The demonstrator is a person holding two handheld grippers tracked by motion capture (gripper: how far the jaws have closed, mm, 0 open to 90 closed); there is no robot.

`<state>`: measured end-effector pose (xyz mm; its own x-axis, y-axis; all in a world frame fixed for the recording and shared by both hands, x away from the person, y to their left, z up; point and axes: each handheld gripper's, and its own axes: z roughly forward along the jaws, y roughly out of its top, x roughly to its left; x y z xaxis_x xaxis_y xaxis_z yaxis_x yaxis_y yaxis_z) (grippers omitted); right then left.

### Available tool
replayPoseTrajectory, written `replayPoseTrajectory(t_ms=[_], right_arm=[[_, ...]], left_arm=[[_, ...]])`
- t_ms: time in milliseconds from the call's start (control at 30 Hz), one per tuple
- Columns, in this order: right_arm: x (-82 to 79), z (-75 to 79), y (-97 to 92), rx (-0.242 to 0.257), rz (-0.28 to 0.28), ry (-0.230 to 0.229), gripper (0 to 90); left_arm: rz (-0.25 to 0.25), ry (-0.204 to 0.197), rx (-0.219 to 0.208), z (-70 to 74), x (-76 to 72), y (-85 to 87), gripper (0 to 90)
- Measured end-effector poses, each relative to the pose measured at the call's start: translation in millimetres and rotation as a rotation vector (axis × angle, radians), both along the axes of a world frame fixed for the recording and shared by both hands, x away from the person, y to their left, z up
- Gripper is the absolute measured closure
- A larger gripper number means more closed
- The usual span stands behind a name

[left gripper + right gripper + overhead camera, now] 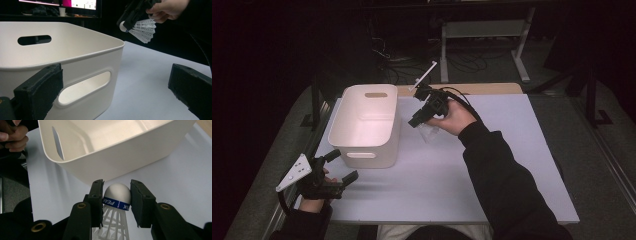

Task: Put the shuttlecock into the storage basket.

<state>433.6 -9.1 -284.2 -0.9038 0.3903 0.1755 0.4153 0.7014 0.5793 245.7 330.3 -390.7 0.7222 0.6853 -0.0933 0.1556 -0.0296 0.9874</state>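
Two tools are at work: the left tool [343,167], jaws apart and holding nothing, waits beside the white bin [364,145] on the desk [512,165]. To the right, the right tool [415,120] is clamped on the shuttlecock [117,200] by its cork, above the desk just beside the bin. I'd carry it clear over the rim, centre it, then release low.

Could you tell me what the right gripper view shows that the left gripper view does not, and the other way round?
Right gripper view alone: the blue band on the shuttlecock cork, clamped between the right gripper jaws. Left gripper view alone: the shuttlecock's white skirt lifted above the table, a lit screen behind, and the left gripper jaws wide apart. Both: the white bin with handle slots.
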Motion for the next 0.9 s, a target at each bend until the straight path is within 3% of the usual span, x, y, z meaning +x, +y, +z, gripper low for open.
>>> replayPoseTrajectory(t_ms=[400,900], right_arm=[[5.6,21.9,-0.6,0.048,-0.003,-0.029,63.4],[15.0,34.3,12.5,0.067,0.011,-0.046,63.4]], left_arm=[[-0.002,-0.002,0.000,0.0,-0.1,0.2,0.0],[-0.002,-0.005,0.000,0.0,-0.3,0.3,0.0]])
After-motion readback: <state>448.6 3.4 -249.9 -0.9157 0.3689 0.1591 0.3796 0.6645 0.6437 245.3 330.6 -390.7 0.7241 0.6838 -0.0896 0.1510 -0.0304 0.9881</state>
